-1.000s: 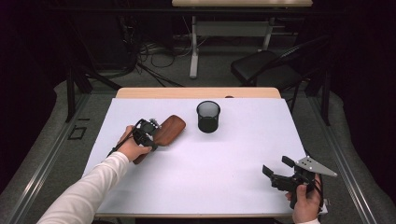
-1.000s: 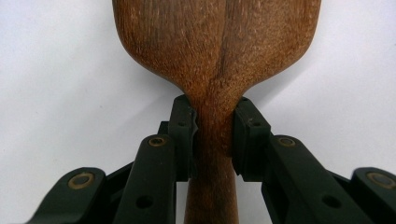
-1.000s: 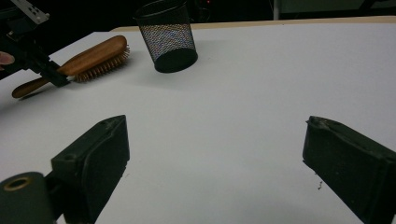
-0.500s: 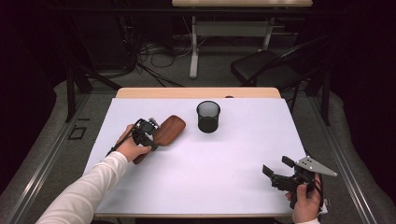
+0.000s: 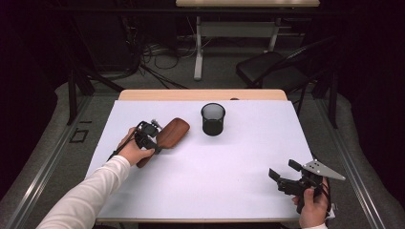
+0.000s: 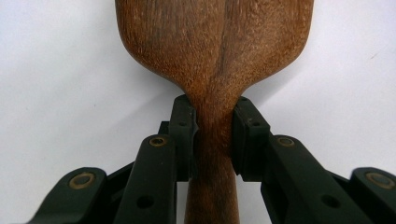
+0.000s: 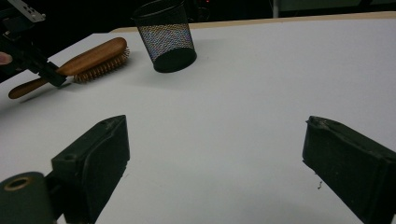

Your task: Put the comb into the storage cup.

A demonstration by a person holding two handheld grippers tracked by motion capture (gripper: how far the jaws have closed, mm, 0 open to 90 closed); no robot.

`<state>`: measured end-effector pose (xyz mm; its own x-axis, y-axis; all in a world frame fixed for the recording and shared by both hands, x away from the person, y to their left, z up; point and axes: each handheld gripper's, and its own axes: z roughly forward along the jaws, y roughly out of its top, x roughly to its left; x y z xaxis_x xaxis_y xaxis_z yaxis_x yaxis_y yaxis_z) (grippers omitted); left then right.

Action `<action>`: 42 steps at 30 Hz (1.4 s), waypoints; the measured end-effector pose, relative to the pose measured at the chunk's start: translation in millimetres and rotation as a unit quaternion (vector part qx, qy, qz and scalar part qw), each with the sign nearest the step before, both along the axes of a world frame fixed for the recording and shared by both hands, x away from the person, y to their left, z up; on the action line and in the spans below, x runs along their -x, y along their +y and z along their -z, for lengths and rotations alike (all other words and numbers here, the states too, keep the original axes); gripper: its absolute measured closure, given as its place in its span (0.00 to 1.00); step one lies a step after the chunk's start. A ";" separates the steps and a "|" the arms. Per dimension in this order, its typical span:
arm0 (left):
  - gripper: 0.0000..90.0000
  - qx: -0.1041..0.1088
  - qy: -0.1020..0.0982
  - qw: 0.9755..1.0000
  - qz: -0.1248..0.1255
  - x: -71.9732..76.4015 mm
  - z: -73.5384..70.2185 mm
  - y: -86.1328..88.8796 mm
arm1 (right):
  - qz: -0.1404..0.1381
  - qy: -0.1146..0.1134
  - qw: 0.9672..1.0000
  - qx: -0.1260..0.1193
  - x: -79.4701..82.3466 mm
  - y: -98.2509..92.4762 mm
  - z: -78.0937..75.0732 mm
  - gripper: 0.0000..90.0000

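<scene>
The table [image 5: 205, 176] is white on top with a bare wooden strip along its far edge; most of its surface lies free, a wide stretch running from the middle to the right edge and down to the near edge. Beyond the far edge the floor holds a dark chair [image 5: 272, 71] and the legs of another desk [image 5: 198, 52], well apart from the work.

The wooden hairbrush [image 5: 167, 136] lies in the left half of the table, bristles down, its broad head pointing toward the far right and its handle toward the near left. A black mesh cup [image 5: 213, 119] stands upright just beside the brush head, on its right, with a small gap between them; it sits near the far edge, about mid-width.

The left gripper [image 5: 147, 138] is over the brush's neck, held by the left hand [image 5: 131, 151]. In the left gripper view its fingers [image 6: 184, 135] are closed on the narrow neck, one pad pressing each side right where the head widens.

The right gripper [image 5: 282, 176] sits near the table's near right corner, in the right hand [image 5: 313, 207], well apart from brush and cup. Its fingers [image 7: 95, 163] stand wide apart with nothing between them, above bare table
</scene>
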<state>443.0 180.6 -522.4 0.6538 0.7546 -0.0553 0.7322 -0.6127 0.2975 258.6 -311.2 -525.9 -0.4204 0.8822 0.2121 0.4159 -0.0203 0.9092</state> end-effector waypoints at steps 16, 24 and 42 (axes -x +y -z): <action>0.81 0.035 -0.017 0.999 -0.006 6.4 -3.5 5.1 | 0.000 0.002 1.000 0.001 -0.1 0.1 0.2 0.08; 0.81 0.060 -0.024 0.998 -0.016 6.6 -8.3 8.2 | 0.000 0.001 1.000 0.000 0.0 0.2 0.1 0.08; 0.80 0.101 -0.032 0.994 -0.032 7.8 -20.7 17.9 | 0.000 0.003 1.000 0.000 -0.3 0.5 0.4 0.08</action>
